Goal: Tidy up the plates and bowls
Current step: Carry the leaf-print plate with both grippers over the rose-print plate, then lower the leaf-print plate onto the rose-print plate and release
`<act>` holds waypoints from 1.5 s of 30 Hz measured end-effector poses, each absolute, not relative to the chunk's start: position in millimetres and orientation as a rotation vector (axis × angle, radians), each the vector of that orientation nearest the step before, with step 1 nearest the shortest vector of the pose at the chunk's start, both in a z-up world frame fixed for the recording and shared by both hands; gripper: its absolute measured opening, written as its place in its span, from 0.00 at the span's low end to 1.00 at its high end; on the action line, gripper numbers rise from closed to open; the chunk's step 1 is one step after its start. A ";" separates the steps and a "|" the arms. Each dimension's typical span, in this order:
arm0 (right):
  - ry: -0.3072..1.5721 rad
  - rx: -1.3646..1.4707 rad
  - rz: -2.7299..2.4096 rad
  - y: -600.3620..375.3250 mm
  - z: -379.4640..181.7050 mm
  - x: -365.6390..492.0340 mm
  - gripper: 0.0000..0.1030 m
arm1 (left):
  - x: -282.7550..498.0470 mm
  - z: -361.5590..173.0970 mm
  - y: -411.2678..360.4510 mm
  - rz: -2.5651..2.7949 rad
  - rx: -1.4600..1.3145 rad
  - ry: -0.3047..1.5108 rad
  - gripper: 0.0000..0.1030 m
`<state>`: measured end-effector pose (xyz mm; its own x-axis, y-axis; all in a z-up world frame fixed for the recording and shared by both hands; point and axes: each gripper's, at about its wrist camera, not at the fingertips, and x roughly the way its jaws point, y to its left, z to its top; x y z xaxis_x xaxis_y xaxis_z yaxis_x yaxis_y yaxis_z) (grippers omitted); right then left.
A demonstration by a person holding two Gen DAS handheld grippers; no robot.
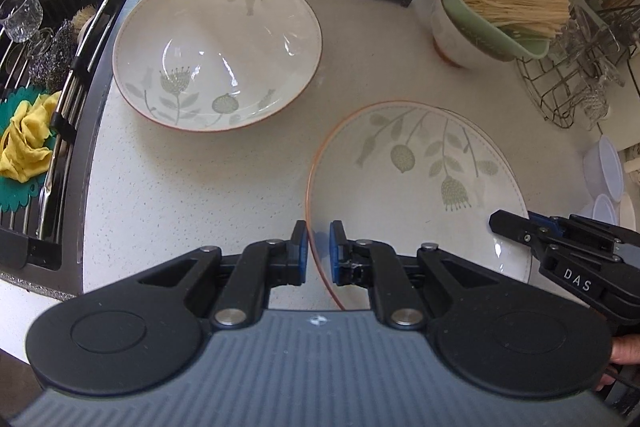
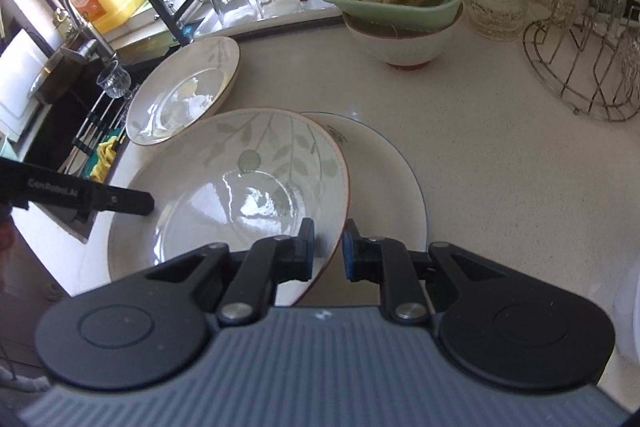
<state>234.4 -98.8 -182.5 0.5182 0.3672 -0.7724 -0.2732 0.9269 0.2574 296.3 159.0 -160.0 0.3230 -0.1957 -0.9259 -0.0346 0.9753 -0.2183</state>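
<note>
Left gripper [image 1: 319, 253]: my jaws clamp the leaf plate's [image 1: 420, 187] left rim.
Right gripper [image 2: 328, 249]: clamps its right rim, over a plain plate [image 2: 392, 171].

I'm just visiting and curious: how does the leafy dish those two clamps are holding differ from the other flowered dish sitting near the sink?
The held dish is gripped at its rim by the left gripper and the right gripper, and overlaps a plain white plate. The dish by the sink sits alone on the counter, untouched. It looks deeper, more of a bowl; the held one looks shallower. Both are cream with grey-green plant patterns and reddish rims.
</note>
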 end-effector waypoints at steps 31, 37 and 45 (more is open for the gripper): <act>0.886 0.124 0.250 -115.0 -184.2 225.4 0.18 | 284.9 -149.0 126.6 -0.127 -0.172 1.154 0.12; 0.821 0.163 0.231 -117.3 -160.5 213.9 0.18 | 271.7 -120.0 117.4 -0.129 -0.130 1.079 0.12; 0.733 0.188 0.253 -118.0 -114.3 184.3 0.18 | 244.1 -69.0 112.1 -0.134 -0.126 0.970 0.12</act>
<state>184.3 -118.0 -114.3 0.7152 0.2924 -0.6349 -0.1615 0.9528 0.2569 244.1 112.1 -69.0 0.5586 -0.1695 -0.8119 0.0570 0.9844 -0.1663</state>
